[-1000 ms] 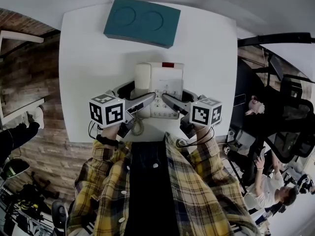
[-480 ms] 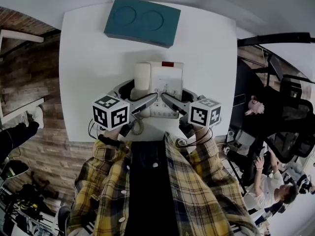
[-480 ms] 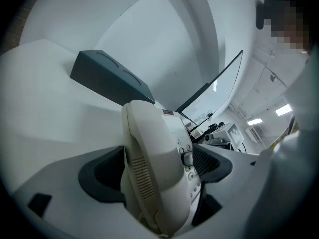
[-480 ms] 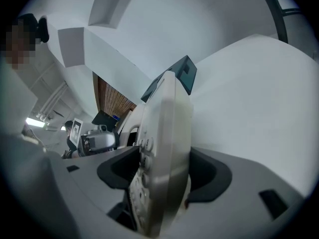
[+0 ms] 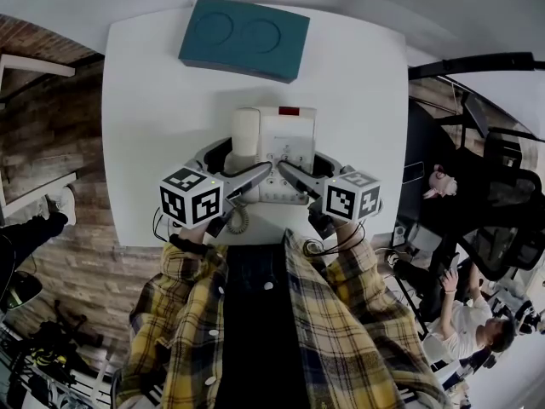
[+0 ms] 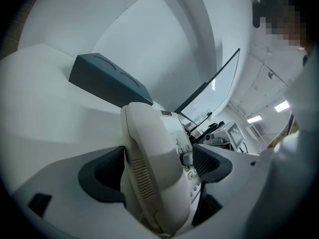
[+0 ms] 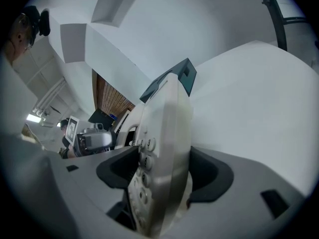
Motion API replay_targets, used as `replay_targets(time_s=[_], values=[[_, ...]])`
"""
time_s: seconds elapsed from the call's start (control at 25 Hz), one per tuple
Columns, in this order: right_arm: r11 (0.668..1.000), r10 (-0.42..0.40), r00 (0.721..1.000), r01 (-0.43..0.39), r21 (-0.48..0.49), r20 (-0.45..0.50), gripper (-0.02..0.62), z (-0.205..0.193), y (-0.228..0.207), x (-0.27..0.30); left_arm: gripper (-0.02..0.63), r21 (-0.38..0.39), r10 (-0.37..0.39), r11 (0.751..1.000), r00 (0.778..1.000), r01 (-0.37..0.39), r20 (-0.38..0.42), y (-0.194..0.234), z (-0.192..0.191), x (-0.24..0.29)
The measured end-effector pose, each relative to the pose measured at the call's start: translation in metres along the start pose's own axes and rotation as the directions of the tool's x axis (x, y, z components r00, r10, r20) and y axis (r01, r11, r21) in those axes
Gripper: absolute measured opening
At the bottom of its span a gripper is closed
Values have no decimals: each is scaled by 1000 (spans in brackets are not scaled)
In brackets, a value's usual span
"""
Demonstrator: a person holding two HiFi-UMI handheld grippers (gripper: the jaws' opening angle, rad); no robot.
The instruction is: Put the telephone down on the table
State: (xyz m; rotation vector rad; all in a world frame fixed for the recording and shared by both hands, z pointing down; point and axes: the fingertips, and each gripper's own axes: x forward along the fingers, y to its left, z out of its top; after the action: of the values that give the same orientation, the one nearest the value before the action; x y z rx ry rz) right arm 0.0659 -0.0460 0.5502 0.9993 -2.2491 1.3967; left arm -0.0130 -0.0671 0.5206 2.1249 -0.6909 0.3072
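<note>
A cream desk telephone with its handset on the left sits low over the front part of the white table; whether it touches the tabletop I cannot tell. My left gripper is shut on its handset side, and my right gripper is shut on its keypad side. In the left gripper view the telephone fills the gap of the left gripper, both dark pads against it. In the right gripper view the right gripper clamps the telephone's edge. Its coiled cord hangs at the table's front edge.
A teal box with two round hollows lies at the table's far side, beyond the telephone. Black office chairs and a seated person are to the right of the table. Wood-pattern floor shows on the left.
The left gripper's marker cube has shifted slightly to the right. The telephone and the right gripper have hardly moved.
</note>
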Motion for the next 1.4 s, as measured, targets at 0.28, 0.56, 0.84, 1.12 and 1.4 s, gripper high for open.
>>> replay_targets(time_s=[0.28, 0.56, 0.84, 1.12, 1.4], values=[[998, -56, 998, 56, -21, 11, 297, -1, -6, 0, 440, 11, -1, 1000, 1000, 1, 2, 0, 1, 0], [974, -189, 982, 189, -126, 9, 298, -2, -15, 0, 440, 24, -4, 1000, 1000, 4, 15, -2, 4, -5], [963, -221, 975, 222, -155, 18, 298, -1, -17, -2, 440, 59, 6, 998, 999, -8, 36, -5, 11, -7], [951, -245, 965, 258, -169, 96, 295, 14, -16, -15, 440, 108, 22, 994, 998, -28, 55, -10, 20, -15], [932, -252, 951, 288, -221, 177, 295, 38, -7, -39, 440, 173, 29, 984, 994, -48, 108, -26, 39, -24]])
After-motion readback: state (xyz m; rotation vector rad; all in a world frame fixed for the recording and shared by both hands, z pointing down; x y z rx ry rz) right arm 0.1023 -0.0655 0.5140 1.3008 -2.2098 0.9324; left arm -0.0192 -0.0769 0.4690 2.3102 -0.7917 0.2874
